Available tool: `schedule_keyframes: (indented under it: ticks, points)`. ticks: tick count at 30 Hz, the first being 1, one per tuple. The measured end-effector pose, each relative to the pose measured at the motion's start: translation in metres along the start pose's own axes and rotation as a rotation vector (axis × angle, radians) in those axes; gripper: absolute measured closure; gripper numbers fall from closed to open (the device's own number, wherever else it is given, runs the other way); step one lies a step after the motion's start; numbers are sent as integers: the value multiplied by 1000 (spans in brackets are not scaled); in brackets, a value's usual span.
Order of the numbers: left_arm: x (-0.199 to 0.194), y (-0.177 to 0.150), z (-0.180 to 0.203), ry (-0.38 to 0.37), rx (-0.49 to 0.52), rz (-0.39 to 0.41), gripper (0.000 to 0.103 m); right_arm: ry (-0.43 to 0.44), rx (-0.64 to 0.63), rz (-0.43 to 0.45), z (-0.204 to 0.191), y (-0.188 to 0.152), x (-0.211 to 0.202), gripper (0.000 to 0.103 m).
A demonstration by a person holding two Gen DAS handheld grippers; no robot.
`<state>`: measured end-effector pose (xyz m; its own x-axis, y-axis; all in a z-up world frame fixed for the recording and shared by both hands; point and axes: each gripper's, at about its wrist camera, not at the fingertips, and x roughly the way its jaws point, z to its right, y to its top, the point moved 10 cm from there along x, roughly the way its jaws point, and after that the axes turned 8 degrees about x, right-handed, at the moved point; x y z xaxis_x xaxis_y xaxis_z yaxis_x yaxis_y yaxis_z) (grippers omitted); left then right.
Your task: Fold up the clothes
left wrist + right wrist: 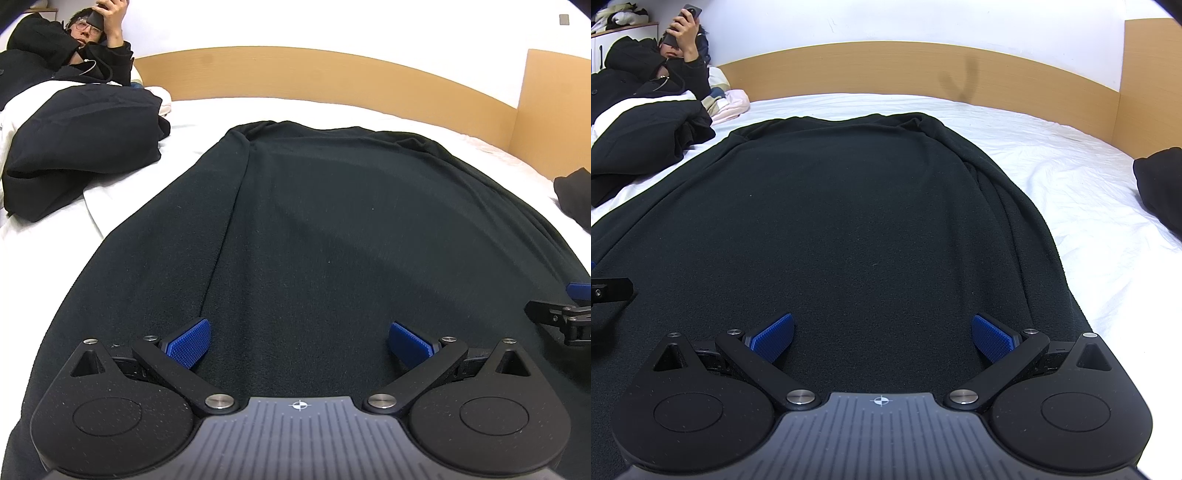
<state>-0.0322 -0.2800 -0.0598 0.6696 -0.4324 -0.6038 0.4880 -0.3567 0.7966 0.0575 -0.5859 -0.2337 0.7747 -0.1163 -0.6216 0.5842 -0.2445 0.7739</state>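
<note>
Dark garment (332, 229) spread flat on white bed (122, 236). Left gripper (299, 343) and right gripper (882, 338) above it, jaws wide apart, empty.

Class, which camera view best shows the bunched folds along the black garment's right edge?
The right wrist view: the folds run unbroken down the black garment against white sheet. The left wrist view squeezes them toward its distorted right edge.

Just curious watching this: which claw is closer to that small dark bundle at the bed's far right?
The right claw, by the garment's right edge nearer the bundle. The left claw sits further left.
</note>
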Motion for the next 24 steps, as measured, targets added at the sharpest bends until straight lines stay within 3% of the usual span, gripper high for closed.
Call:
schedule_keyframes:
  ticks: [9, 24]
  points:
    - [-2, 0, -3, -13, -29, 14, 1, -1, 0, 0, -1, 0, 0, 0]
    - [2, 1, 0, 18, 6, -3, 1, -1, 0, 0, -1, 0, 0, 0]
